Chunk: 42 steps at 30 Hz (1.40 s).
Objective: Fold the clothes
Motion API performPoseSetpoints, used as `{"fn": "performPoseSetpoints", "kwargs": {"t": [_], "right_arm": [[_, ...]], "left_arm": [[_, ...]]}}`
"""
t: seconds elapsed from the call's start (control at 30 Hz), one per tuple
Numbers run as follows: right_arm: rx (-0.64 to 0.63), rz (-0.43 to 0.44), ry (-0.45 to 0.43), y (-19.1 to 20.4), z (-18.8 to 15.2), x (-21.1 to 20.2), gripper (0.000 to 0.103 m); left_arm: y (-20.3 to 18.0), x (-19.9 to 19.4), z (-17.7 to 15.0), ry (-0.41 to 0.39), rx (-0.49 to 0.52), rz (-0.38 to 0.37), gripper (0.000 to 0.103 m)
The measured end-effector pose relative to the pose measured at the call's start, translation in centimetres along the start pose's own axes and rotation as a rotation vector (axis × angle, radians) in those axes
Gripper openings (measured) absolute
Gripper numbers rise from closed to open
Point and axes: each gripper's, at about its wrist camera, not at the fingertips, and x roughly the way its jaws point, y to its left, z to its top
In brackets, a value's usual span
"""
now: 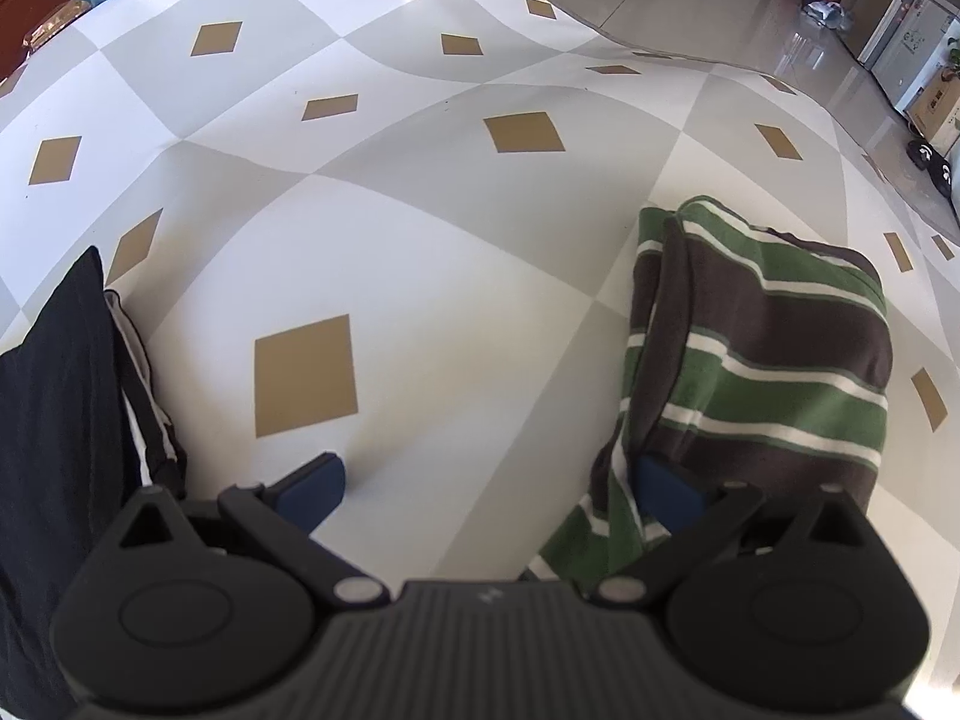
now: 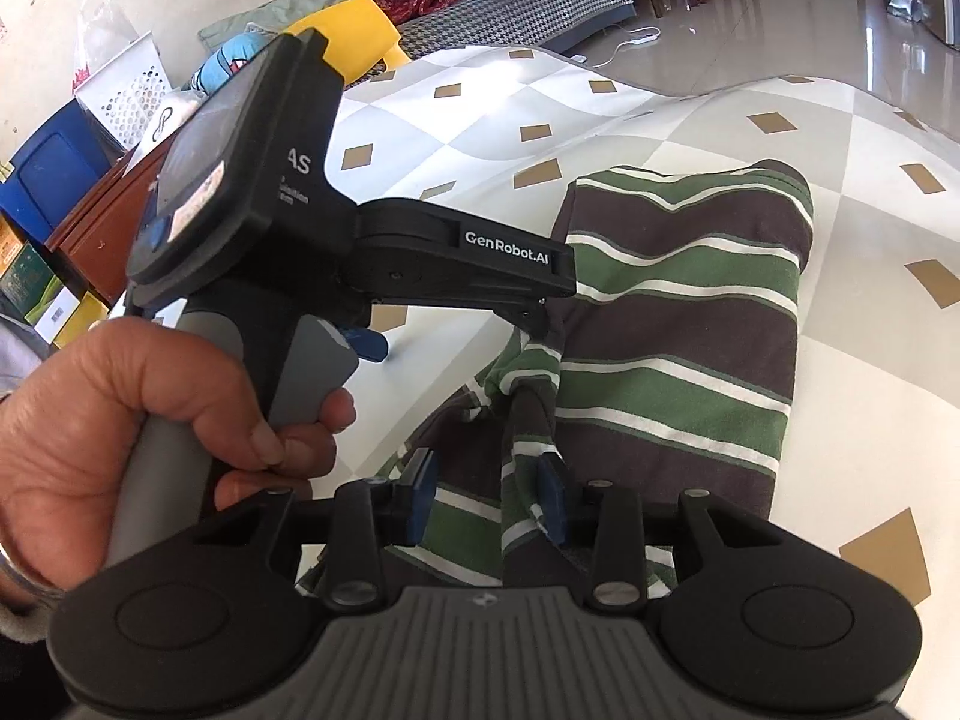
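Left claw [image 1: 486, 495] spread wide, low over mat [image 1: 420, 228], one pad at striped garment [image 1: 762, 360] edge (placed to pinch loose flap). Right claw [image 2: 487, 498] apart, straddling bunched fold. Garment lies part-folded on mat, your left hand [image 2: 138, 414] squeezing grip.

Both wrist views close, angled down, sharing striped garment [image 1: 768, 348] on patterned mat [image 1: 420, 192]
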Motion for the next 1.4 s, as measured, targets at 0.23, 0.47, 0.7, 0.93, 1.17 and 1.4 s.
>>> {"fn": "performPoseSetpoints", "kwargs": {"t": [0.23,0.47,0.7,0.93,1.17,1.4], "right_arm": [[-0.002,-0.036,0.001,-0.7,-0.7,-1.8,0.039],[0.001,-0.117,0.015,-2.2,-3.0,-4.6,0.039],[0.002,-0.191,0.027,-3.1,-5.6,-7.3,0.04],[-0.009,-0.272,0.046,-3.7,-8.3,-9.4,0.04],[0.013,-0.399,0.046,-4.2,-11.1,-10.6,0.041],[0.151,-0.478,-0.013,-5.6,-13.3,-12.2,0.041]], "left_arm": [[0.3,-0.2,0.0,-0.006,0.006,0.012,0.103],[0.0,-1.6,-0.7,-0.012,0.025,-0.009,0.103],[-0.1,-4.2,-3.5,-0.03,0.086,-0.048,0.103],[-0.2,-7.0,-6.8,-0.07,0.176,-0.058,0.103],[0.4,-8.5,-11.3,-0.051,0.202,-0.099,0.103],[1.5,-9.5,-14.9,-0.052,0.21,-0.088,0.103]]}}
